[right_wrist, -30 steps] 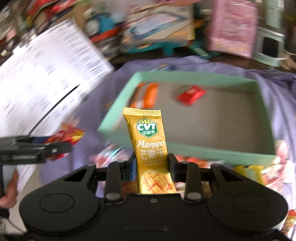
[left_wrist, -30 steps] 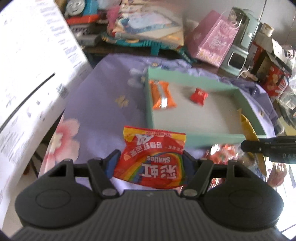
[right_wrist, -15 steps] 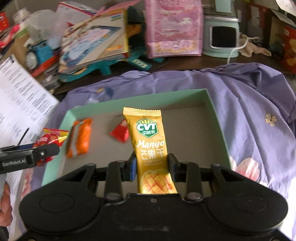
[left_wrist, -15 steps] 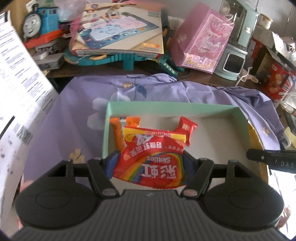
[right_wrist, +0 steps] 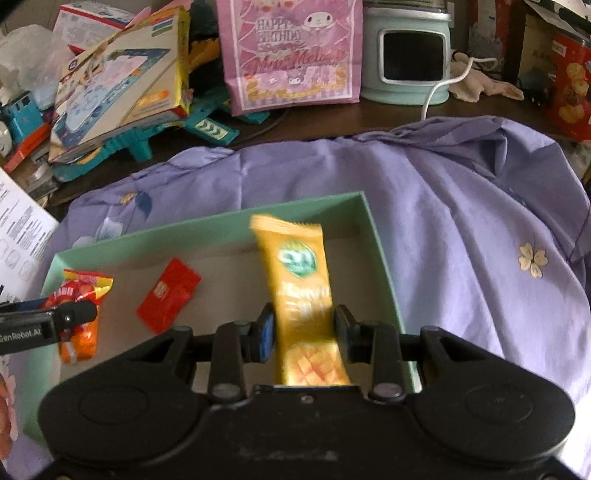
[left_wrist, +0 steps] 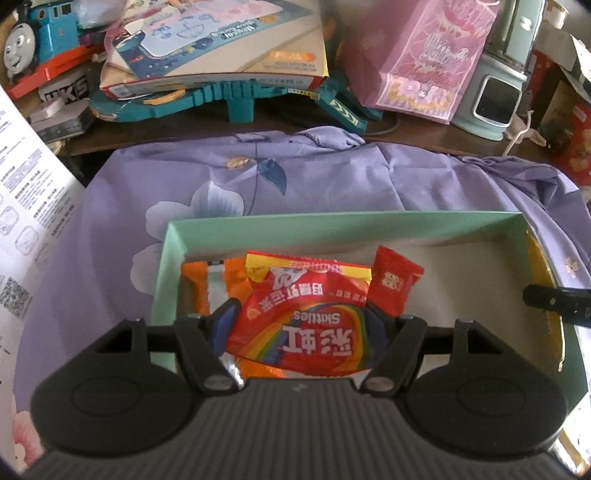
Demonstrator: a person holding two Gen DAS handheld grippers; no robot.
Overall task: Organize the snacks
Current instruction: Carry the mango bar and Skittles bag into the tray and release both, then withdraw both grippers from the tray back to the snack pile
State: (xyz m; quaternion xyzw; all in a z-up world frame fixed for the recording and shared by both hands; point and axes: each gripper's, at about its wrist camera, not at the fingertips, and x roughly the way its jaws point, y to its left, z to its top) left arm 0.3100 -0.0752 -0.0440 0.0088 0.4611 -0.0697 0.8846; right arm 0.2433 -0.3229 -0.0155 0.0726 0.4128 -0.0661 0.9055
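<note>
Nearest to us, our left claw [left_wrist: 301,328] grips a red Skittles bag [left_wrist: 303,321] by its sides, held over the left end of the mint-green box [left_wrist: 332,225]. Our right claw [right_wrist: 303,332] holds a yellow mango bar [right_wrist: 299,284], blurred, between its pads over the right end; we cannot tell whether both pads press on it. Under the Skittles bag an orange packet [left_wrist: 197,284] lies inside the box, with a small red packet [right_wrist: 168,297] lying flat beside it. The box sits on a purple floral cloth [right_wrist: 461,240] over the counter. Beyond stand a pink gift bag [right_wrist: 291,51] and a toy train [left_wrist: 33,33]
</note>
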